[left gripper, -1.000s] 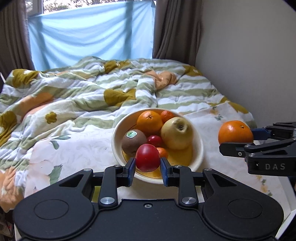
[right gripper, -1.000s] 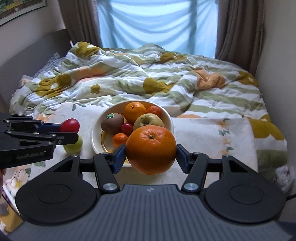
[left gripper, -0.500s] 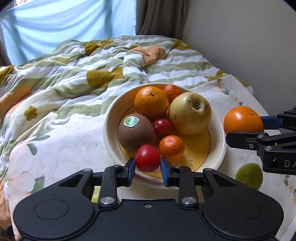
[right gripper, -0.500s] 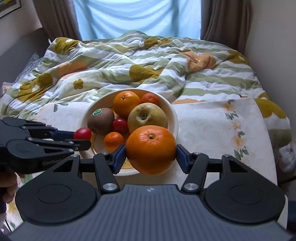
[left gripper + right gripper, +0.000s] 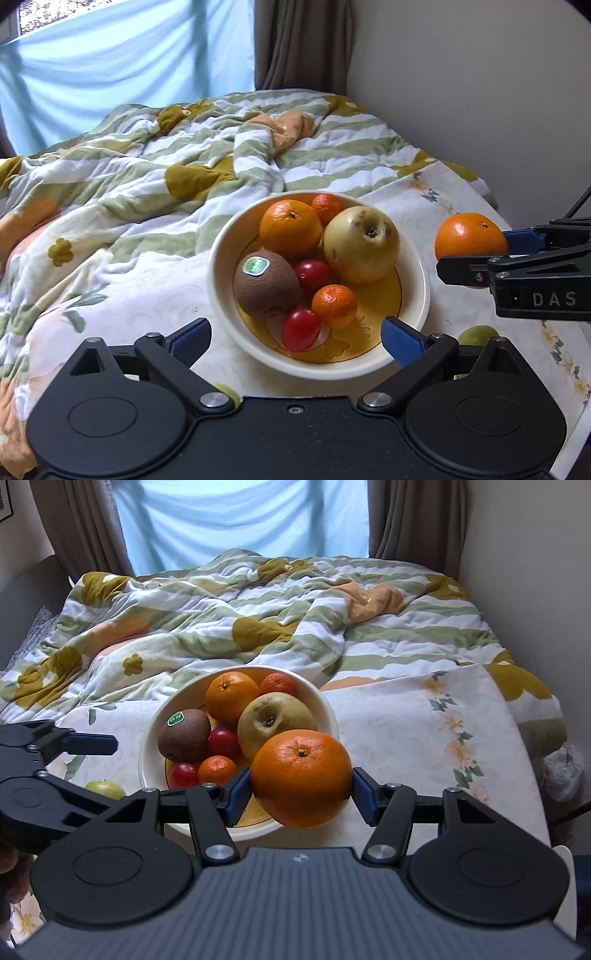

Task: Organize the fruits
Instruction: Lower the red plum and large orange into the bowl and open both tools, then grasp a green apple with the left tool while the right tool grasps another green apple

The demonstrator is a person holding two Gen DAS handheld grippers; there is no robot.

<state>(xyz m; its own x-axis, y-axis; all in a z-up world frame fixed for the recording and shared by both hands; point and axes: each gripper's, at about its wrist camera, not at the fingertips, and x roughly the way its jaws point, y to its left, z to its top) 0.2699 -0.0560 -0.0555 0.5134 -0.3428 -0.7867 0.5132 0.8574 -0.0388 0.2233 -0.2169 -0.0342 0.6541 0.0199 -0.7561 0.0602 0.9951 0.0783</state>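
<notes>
A cream bowl [image 5: 413, 325] on the flowered cloth holds an orange [image 5: 290, 227], a yellow apple [image 5: 360, 245], a kiwi [image 5: 266, 284], small mandarins and red tomatoes. One red tomato [image 5: 300, 329] lies at the bowl's near edge. My left gripper [image 5: 297, 338] is open and empty, its jaws wide apart at the bowl's near rim. My right gripper [image 5: 301, 790] is shut on a large orange [image 5: 301, 777] and holds it above the bowl's near right rim [image 5: 328, 705]. That orange also shows in the left wrist view [image 5: 469, 236].
A green fruit [image 5: 105, 789] lies on the cloth left of the bowl; in the left wrist view green fruits [image 5: 476, 334] lie beside the bowl. A rumpled striped quilt [image 5: 184, 158] covers the bed behind. A wall [image 5: 480, 92] stands to the right.
My left gripper opened and let the red tomato go into the bowl's near edge. My right gripper moved closer over the bowl, still holding the orange.
</notes>
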